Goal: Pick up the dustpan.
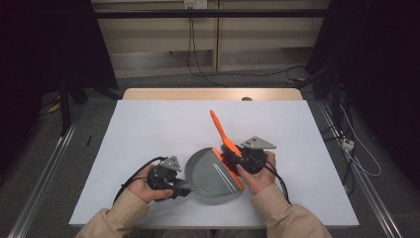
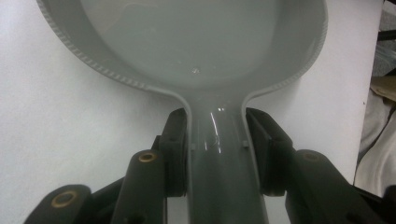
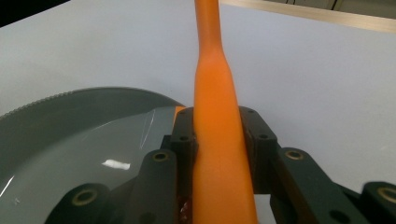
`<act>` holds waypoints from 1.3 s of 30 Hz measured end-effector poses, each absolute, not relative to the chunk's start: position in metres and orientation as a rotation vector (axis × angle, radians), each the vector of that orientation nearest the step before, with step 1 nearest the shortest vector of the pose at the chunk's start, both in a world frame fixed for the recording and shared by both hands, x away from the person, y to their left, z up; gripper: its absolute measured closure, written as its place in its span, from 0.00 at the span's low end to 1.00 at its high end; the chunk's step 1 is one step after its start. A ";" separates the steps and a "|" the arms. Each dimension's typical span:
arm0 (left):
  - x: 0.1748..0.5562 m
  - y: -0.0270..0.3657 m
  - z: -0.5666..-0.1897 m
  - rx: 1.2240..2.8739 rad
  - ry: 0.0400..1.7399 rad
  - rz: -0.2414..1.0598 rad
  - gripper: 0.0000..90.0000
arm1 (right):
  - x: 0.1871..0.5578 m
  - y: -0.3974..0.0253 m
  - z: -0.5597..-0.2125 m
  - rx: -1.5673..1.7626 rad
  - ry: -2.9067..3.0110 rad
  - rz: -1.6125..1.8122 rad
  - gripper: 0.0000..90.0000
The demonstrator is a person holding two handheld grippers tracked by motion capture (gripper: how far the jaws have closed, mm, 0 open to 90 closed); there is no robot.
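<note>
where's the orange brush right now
In the high view the orange brush sits right of centre, clamped in the right gripper, at the lip of the grey dustpan.

A white table top (image 1: 148,144) is set on a wooden table whose far edge (image 1: 213,94) is exposed. Grey floor (image 1: 198,82) is seen beyond, crossed by black cables (image 1: 237,74). Black curtains (image 1: 44,59) are hung at both sides. A beige wall panel (image 1: 158,34) is evenly lit.

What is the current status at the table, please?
Left gripper shut on dustpan handle. Right gripper shut on orange brush handle, bristles at the dustpan's orange lip. Table around them bare, nothing in the way.
</note>
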State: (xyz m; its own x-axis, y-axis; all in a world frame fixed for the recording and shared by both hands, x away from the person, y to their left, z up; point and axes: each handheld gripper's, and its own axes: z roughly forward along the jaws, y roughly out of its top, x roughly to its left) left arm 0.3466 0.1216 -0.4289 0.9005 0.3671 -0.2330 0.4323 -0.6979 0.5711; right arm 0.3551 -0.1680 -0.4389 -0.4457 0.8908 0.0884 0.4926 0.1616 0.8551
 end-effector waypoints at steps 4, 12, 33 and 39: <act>0.347 0.119 -0.431 2.438 0.569 -0.135 0.69 | 0.353 -0.164 -0.439 1.339 1.994 1.243 0.78; 0.347 0.120 -0.431 2.430 0.577 -0.129 0.69 | 0.350 -0.149 -0.437 1.296 1.992 1.291 0.79; 0.349 0.126 -0.431 2.425 0.607 -0.124 0.69 | 0.370 -0.182 -0.432 1.306 1.896 1.267 0.79; 0.349 0.126 -0.431 2.421 0.609 -0.125 0.70 | 0.356 -0.172 -0.441 1.251 1.960 1.240 0.79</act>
